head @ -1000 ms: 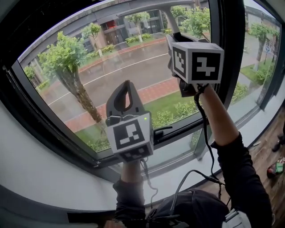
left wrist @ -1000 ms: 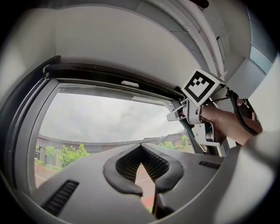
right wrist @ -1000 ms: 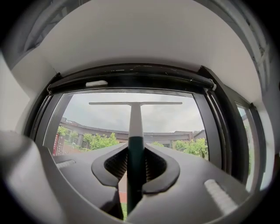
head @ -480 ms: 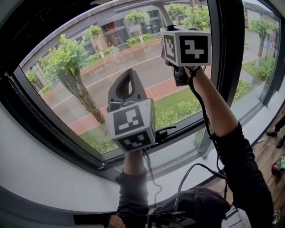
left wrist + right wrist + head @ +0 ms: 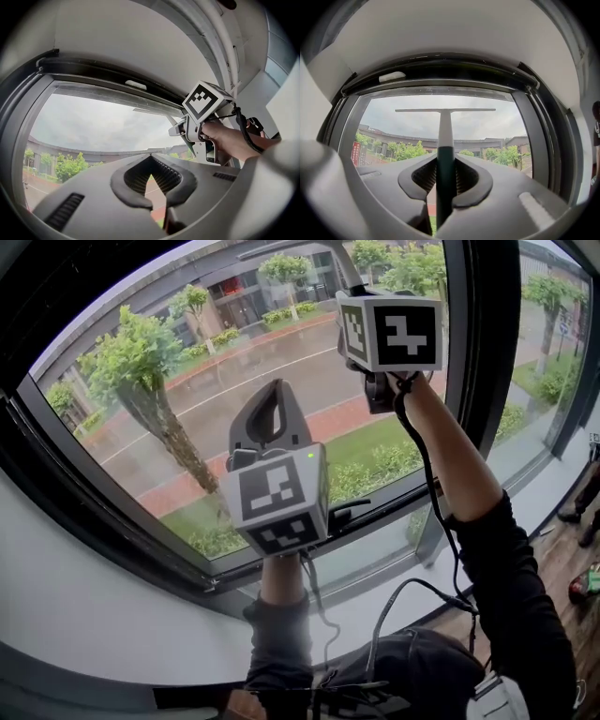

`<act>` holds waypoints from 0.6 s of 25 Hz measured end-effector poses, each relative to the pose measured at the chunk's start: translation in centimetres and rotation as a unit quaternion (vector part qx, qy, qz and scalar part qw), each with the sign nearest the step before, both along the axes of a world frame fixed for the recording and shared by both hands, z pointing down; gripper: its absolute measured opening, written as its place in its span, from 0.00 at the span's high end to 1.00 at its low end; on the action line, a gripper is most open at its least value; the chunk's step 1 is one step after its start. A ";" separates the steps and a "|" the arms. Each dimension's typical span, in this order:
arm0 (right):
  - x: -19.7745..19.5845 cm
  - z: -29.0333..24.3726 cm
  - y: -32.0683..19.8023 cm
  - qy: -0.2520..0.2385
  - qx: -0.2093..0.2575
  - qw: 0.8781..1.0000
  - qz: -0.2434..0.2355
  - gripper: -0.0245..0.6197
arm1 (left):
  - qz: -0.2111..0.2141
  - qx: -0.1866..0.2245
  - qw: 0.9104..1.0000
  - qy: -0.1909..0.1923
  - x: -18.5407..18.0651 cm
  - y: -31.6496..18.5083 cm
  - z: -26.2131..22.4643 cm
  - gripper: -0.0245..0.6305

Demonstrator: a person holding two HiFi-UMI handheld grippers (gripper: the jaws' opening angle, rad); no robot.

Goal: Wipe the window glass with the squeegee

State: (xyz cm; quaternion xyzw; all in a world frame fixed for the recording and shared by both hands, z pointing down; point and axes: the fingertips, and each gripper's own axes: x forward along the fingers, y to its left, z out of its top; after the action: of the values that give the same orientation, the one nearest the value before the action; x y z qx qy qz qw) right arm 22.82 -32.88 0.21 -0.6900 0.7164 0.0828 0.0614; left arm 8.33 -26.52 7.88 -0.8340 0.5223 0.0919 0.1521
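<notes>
The window glass [image 5: 178, 371] fills the head view, with trees and a wet road outside. My right gripper [image 5: 445, 201] is raised high and is shut on the dark green handle of the squeegee [image 5: 445, 136]. Its white shaft runs up to the thin blade [image 5: 445, 110], which lies level near the top of the pane. In the head view the right gripper's marker cube [image 5: 391, 330] hides its jaws. My left gripper [image 5: 270, 395] is held lower, at mid pane. It is shut with nothing between its pads [image 5: 136, 199] and points at the glass.
A black frame surrounds the pane, with a dark mullion [image 5: 472, 352] just right of my right arm. A window handle [image 5: 349, 513] juts out at the lower frame. The white sill [image 5: 94, 615] lies below, and cables [image 5: 424, 512] hang from the right gripper. Wooden floor [image 5: 562, 559] shows at the lower right.
My right gripper has moved up and left along the glass with the squeegee. The left gripper has only drifted slightly upward.
</notes>
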 end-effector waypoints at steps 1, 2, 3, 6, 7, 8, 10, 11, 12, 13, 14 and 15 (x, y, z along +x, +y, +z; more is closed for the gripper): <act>0.2 0.0 -0.4 0.001 -0.001 1.000 0.001 0.85 | 0.001 -0.002 1.000 0.001 0.1 -0.4 0.0 0.96; 0.3 0.0 -0.8 0.002 -0.002 1.000 0.003 0.85 | 0.001 -0.003 1.000 0.001 0.2 -0.8 0.1 0.96; 0.2 0.2 -1.0 0.002 -0.002 1.000 0.003 0.85 | 0.001 -0.004 1.000 0.002 0.1 -0.9 0.2 0.96; -0.3 1.2 -0.7 0.005 -0.002 1.000 0.001 0.85 | 0.001 -0.006 1.000 0.002 -0.4 -0.7 1.2 0.96; -0.6 1.6 -0.6 0.006 -0.002 1.000 0.001 0.85 | 0.001 -0.006 1.000 0.002 -0.5 -0.7 1.5 0.96; -0.7 1.8 -0.6 0.007 -0.002 1.000 0.000 0.85 | 0.001 -0.006 1.000 0.003 -0.7 -0.7 1.7 0.96; -0.7 2.1 -0.6 0.008 -0.001 1.000 0.001 0.85 | 0.001 -0.006 1.000 0.005 -0.9 -0.8 1.8 0.96; -0.6 2.1 -0.6 0.008 -0.002 1.000 0.002 0.85 | 0.002 -0.006 1.000 0.006 -0.8 -0.8 1.8 0.96; -0.4 2.2 -0.5 0.008 -0.002 1.000 0.002 0.85 | 0.002 -0.007 1.000 0.007 -0.7 -0.7 1.9 0.96; -0.3 2.4 -0.6 0.008 -0.002 1.000 0.003 0.85 | 0.003 -0.008 1.000 0.008 -0.6 -0.8 2.0 0.96; -0.2 2.5 -0.7 0.007 -0.003 1.000 0.003 0.85 | 0.003 -0.009 1.000 0.008 -0.5 -0.9 2.1 0.96; -0.1 2.7 -0.9 0.006 -0.004 1.000 0.002 0.85 | 0.003 -0.011 1.000 0.008 -0.4 -1.2 2.3 0.96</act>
State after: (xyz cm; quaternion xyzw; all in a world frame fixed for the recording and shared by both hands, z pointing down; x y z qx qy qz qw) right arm 22.68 -33.79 2.95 -0.6914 0.7155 0.0842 0.0538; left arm 7.95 -27.70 10.23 -0.8366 0.5217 0.0933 0.1387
